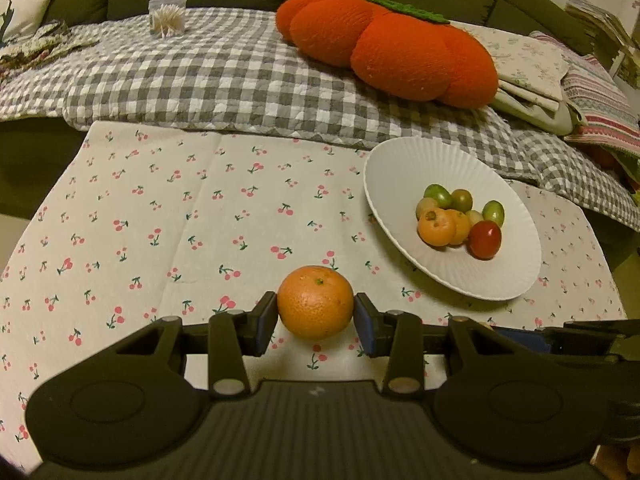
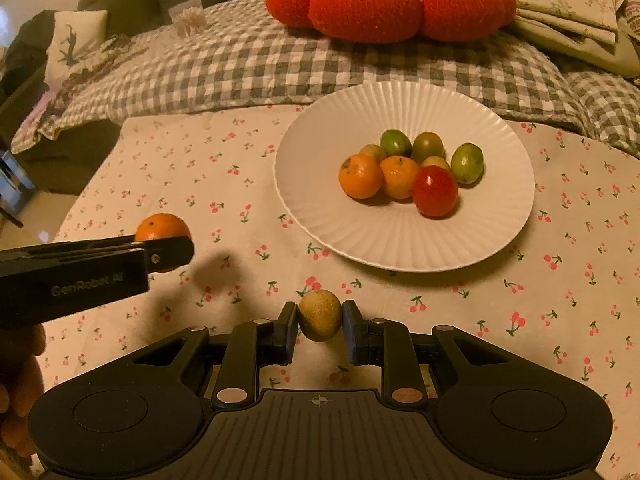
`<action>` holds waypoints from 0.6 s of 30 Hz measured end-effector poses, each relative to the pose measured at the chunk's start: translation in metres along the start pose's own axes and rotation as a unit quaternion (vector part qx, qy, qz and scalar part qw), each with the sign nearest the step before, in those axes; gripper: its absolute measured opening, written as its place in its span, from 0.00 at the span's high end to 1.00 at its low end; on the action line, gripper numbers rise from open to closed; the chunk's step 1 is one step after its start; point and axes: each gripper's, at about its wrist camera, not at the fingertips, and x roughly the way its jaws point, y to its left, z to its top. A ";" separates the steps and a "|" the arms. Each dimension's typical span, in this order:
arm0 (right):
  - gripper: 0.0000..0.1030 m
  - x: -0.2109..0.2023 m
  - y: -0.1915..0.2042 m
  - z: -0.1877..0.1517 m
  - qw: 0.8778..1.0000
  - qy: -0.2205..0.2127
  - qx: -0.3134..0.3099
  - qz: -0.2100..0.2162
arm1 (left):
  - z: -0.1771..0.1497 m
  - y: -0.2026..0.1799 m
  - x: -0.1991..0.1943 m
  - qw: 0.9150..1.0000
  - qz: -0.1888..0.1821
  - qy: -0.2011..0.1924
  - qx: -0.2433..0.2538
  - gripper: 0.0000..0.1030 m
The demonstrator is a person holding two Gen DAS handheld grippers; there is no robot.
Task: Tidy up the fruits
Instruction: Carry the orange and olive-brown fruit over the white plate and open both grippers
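My left gripper [image 1: 316,316] is shut on an orange mandarin [image 1: 315,302] and holds it above the cherry-print cloth; the mandarin also shows in the right wrist view [image 2: 162,228], held by the left gripper [image 2: 168,250]. My right gripper [image 2: 319,320] is shut on a small yellow-green fruit [image 2: 320,315], held above the cloth in front of the plate. A white ribbed plate [image 2: 400,240], also in the left wrist view [image 1: 460,276], holds two small mandarins [image 2: 360,176], a red tomato [image 2: 435,191] and several green fruits [image 2: 467,162].
The cherry-print cloth [image 1: 160,220] covers the table. Behind it lies a grey checked quilt [image 1: 200,80] with an orange pumpkin cushion [image 1: 384,44], folded cloths [image 1: 532,72] at right and a small bag of cotton swabs [image 1: 167,16] at back left.
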 end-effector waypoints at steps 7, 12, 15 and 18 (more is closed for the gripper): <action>0.78 -0.011 -0.001 0.004 1.000 -0.014 0.005 0.011 | 0.001 -0.006 -0.006 1.000 -0.001 -0.017 0.019 0.61; 0.78 -0.022 -0.006 0.009 0.999 -0.027 0.015 0.016 | 0.001 -0.011 -0.009 0.999 0.000 -0.029 0.033 0.61; 0.78 -0.028 -0.011 0.011 0.999 -0.035 0.023 0.019 | 0.001 -0.013 -0.009 0.999 -0.004 -0.033 0.038 0.61; 0.78 -0.033 -0.018 0.014 0.998 -0.043 0.032 0.018 | 0.001 -0.017 -0.010 0.998 -0.005 -0.039 0.045 0.61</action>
